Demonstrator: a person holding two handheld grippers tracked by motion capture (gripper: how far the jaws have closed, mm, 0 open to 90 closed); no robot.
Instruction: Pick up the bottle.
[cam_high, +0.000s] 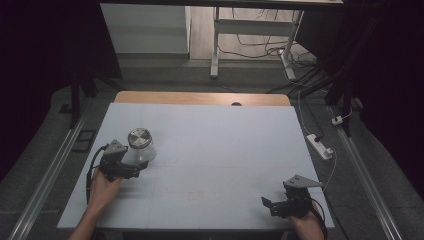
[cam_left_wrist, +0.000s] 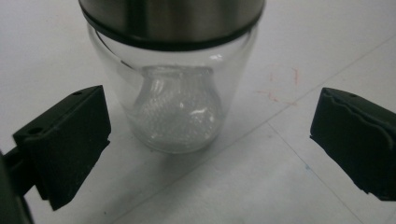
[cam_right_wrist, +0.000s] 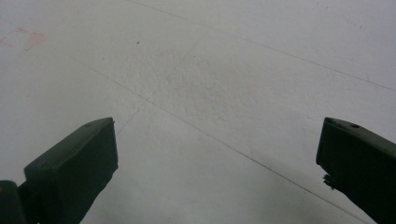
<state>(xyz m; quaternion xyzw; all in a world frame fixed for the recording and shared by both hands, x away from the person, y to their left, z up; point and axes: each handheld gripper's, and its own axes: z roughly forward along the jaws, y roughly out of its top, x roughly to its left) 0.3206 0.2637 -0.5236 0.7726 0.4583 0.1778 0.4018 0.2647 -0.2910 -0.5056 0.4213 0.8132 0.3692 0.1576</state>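
Note:
A clear glass jar with a brushed metal lid stands upright on the left part of the white table top. My left gripper sits just in front of it, open; in the left gripper view the jar stands between and a little beyond the two black jaws, touching neither, and my left gripper is spread wide. Inside the jar is a small bulb-shaped glass piece. My right gripper rests near the front right edge, open, and in its own view my right gripper has only bare table between its jaws.
Faint seams and a small red mark cross the table. A wooden strip edges the far side. Beyond it stand a white desk frame and floor cables; a power strip lies right of the table.

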